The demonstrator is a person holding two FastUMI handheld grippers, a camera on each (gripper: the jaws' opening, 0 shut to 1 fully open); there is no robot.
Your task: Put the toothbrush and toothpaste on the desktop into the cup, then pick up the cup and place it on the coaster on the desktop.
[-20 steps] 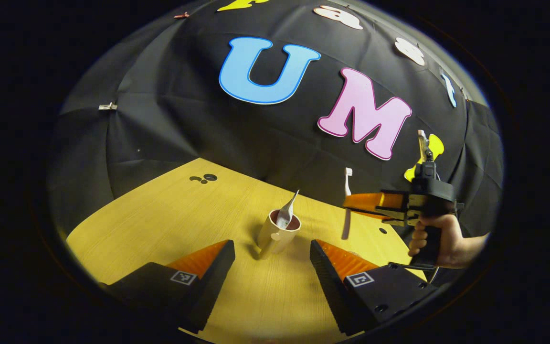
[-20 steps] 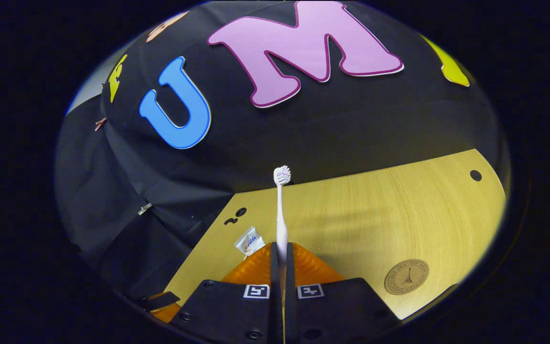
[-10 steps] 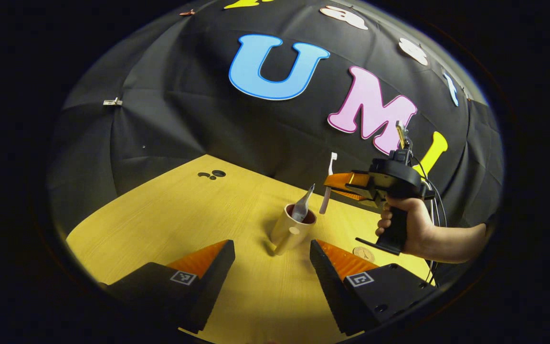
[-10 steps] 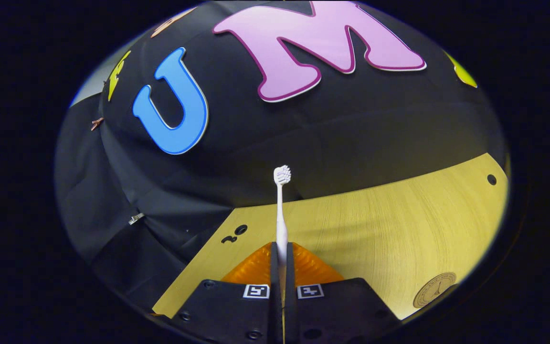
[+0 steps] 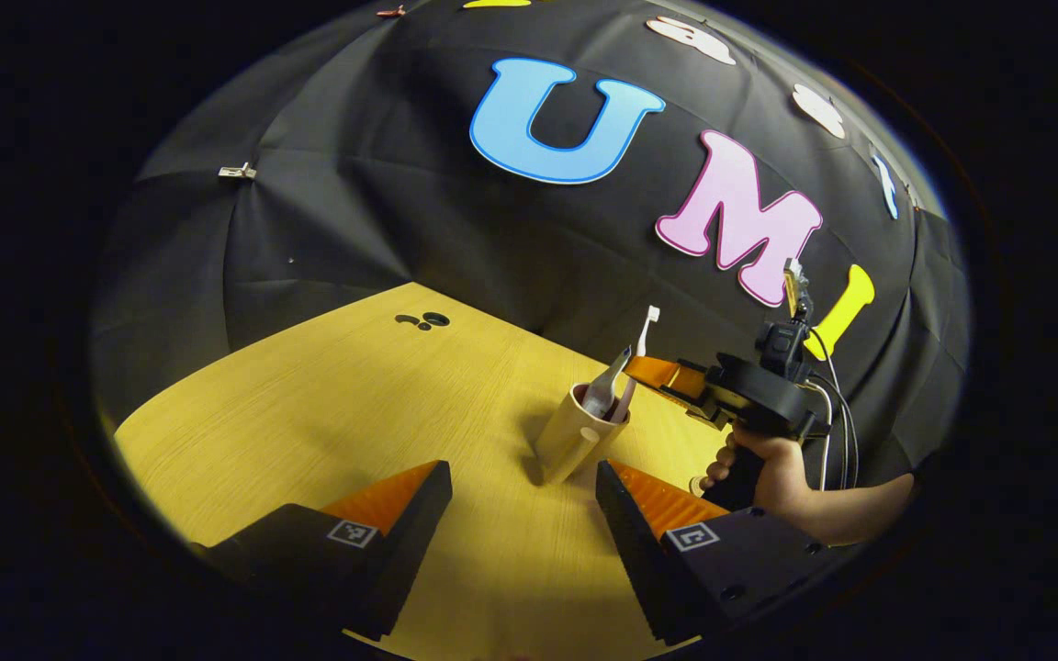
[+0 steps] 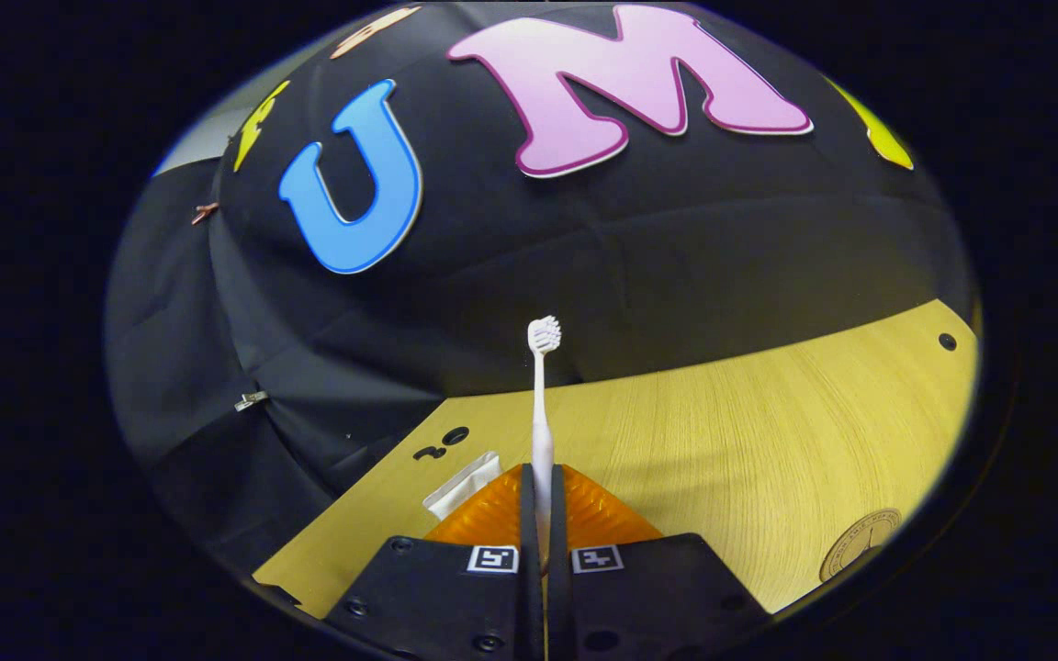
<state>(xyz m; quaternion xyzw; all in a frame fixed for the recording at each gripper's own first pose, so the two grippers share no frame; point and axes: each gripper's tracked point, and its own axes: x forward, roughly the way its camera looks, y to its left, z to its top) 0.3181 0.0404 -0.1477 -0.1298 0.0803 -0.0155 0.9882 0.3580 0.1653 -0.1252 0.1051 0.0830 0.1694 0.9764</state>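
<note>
Within the last second the right tongs [image 6: 538, 500], clamped on the toothbrush [image 6: 542, 395], have carried it from beside the cup [image 5: 575, 431] into its mouth, next to the toothpaste [image 5: 606, 390]. Release looks next. The left tongs [image 5: 522, 514] hang wide. No legible writing; the coaster [image 6: 860, 543] bears a tower emblem.

In the right gripper view, the toothbrush [image 6: 540, 404] handle's lower part is hidden between the right gripper [image 6: 538, 487] fingers, and the toothpaste [image 6: 461, 484] shows just 1 corner beside them. The coaster [image 6: 860, 543] is cut by the edge. In the left gripper view, the cup [image 5: 573, 435] hides both items' lower ends; the toothbrush tip seems inside.
</note>
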